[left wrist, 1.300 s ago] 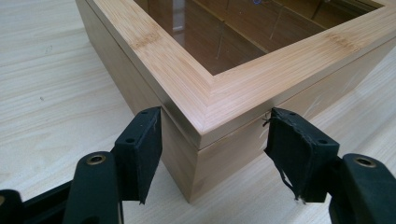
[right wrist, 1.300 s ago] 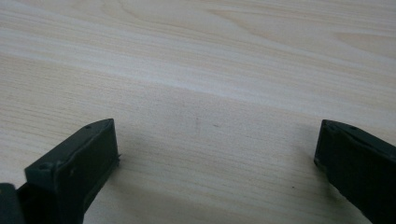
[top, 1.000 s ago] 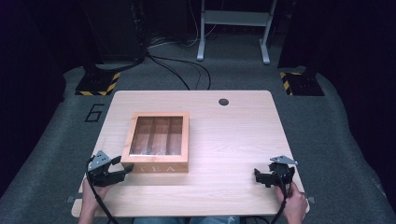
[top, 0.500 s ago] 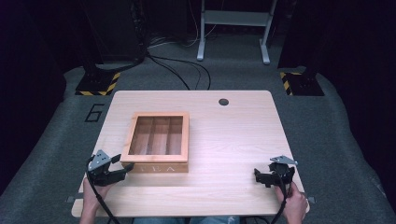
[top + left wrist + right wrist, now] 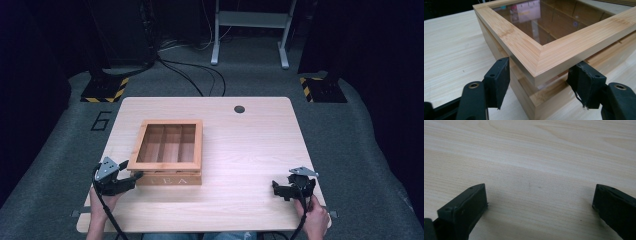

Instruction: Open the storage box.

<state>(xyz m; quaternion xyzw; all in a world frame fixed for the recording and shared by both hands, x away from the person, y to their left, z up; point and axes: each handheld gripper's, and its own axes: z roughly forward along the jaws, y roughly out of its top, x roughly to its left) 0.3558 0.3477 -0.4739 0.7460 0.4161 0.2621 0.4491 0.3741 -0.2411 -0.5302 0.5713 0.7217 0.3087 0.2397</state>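
A wooden tea box (image 5: 170, 179) with a glass-paned lid (image 5: 564, 47) stands left of centre on the pale table (image 5: 245, 150). Through the glass I see three inner compartments. My left gripper (image 5: 131, 170) is at the box's near left corner. In the left gripper view its jaws (image 5: 540, 80) straddle that corner just under the lid's overhanging edge. The pads sit close beside the two walls without clearly pressing on them. My right gripper (image 5: 280, 186) rests low over the table near the front right. Its jaws (image 5: 540, 195) stand wide open above bare wood with nothing between them.
A round cable hole (image 5: 239, 109) lies near the table's far edge. Beyond the table, cables (image 5: 190, 75) run over the grey floor, with a white stand (image 5: 250, 35) and yellow-black striped bases (image 5: 105, 90). Bare tabletop stretches between the box and the right gripper.
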